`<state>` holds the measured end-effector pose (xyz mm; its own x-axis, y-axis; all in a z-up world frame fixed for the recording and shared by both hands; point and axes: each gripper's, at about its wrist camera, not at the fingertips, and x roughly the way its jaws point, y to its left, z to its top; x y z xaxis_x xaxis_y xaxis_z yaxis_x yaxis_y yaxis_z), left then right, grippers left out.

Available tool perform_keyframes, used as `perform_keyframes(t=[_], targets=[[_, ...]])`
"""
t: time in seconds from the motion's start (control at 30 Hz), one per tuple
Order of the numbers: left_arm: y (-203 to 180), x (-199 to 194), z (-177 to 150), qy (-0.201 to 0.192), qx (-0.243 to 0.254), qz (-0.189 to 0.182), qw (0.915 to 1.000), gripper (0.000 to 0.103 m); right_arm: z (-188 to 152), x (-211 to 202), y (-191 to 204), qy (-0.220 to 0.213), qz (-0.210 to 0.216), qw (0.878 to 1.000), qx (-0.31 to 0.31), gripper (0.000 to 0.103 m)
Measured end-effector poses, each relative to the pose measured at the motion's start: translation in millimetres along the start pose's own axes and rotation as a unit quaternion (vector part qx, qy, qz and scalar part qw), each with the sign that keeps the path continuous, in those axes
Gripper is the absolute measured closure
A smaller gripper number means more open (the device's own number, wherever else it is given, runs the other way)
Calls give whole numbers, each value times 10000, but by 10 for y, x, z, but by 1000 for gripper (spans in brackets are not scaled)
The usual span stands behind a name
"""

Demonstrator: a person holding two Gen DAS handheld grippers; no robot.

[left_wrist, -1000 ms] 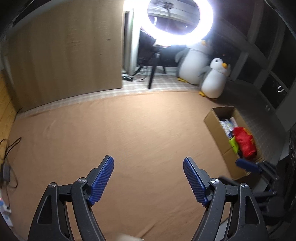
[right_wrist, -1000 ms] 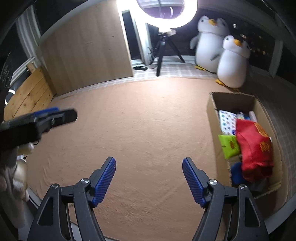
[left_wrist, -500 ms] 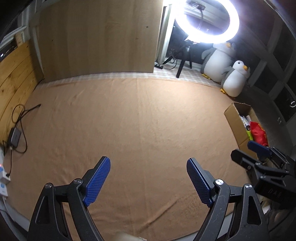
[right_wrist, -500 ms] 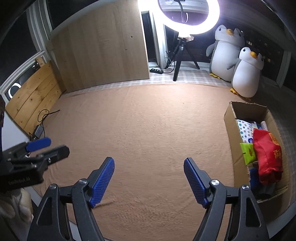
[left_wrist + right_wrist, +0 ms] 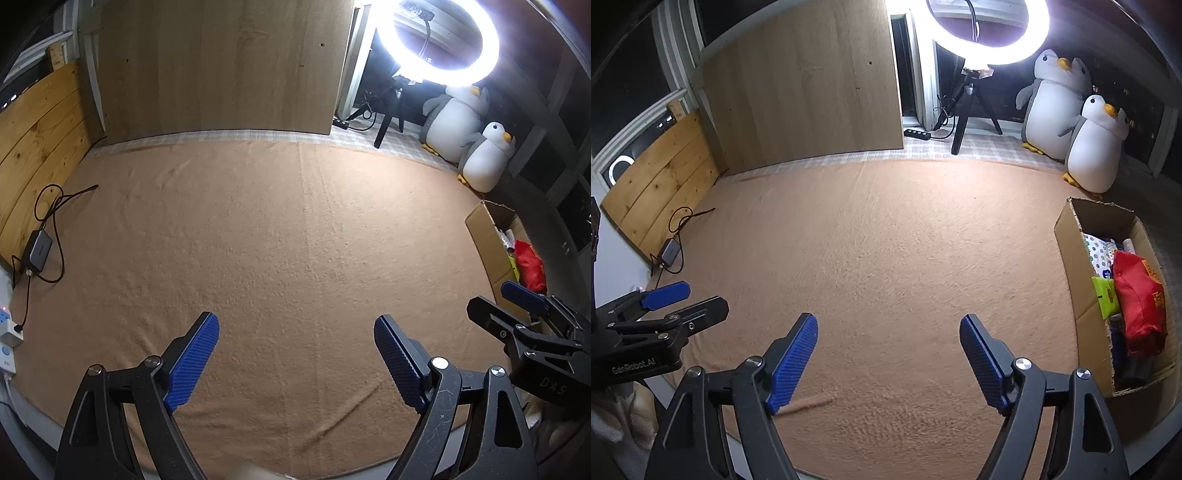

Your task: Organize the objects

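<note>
Both the left hand-held gripper [image 5: 295, 354] and the right hand-held gripper [image 5: 888, 356] hover released and empty above the tan blanket [image 5: 886, 240], which carries no loose item. The packets, a red pouch [image 5: 1139, 306] among them, sit in the cardboard box [image 5: 1071, 258] at the frame's right edge, so organizing looks about finished. Beyond stand a ring light [image 5: 988, 33] and two plush penguins [image 5: 1060, 103] at upper right.

A napped, matt tan blanket [image 5: 905, 258] covers the floor, its cloth slightly pilled. The box [image 5: 1071, 266] is plain brown cardboard with raw corrugated edges; a glossy red pouch [image 5: 1141, 306] lies inside. Both wall panels [image 5: 805, 92] are smooth pale wood. The right tool [image 5: 888, 356] has ribbed blue pads on matt black plastic arms with shiny metal rivets.
</note>
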<state>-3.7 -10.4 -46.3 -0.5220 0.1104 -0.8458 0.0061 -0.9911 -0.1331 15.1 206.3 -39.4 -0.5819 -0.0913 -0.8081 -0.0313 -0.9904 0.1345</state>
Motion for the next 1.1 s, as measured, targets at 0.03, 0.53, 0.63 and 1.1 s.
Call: perform_keyframes(t=[0.03, 0.53, 0.63, 1.1], targets=[[10, 4, -3, 5, -6, 3, 10000, 14, -1, 8, 10, 6, -9, 10000, -1, 27], [57, 60, 27, 51, 0, 2, 10000, 13, 24, 71, 51, 55, -43, 10000, 37, 26], [41, 76, 29, 68, -1, 9, 10000, 13, 26, 85, 36, 73, -41, 10000, 42, 26], [15, 161, 42, 140, -4, 35, 9999, 13, 45, 141, -16, 118, -55, 9999, 81, 26]])
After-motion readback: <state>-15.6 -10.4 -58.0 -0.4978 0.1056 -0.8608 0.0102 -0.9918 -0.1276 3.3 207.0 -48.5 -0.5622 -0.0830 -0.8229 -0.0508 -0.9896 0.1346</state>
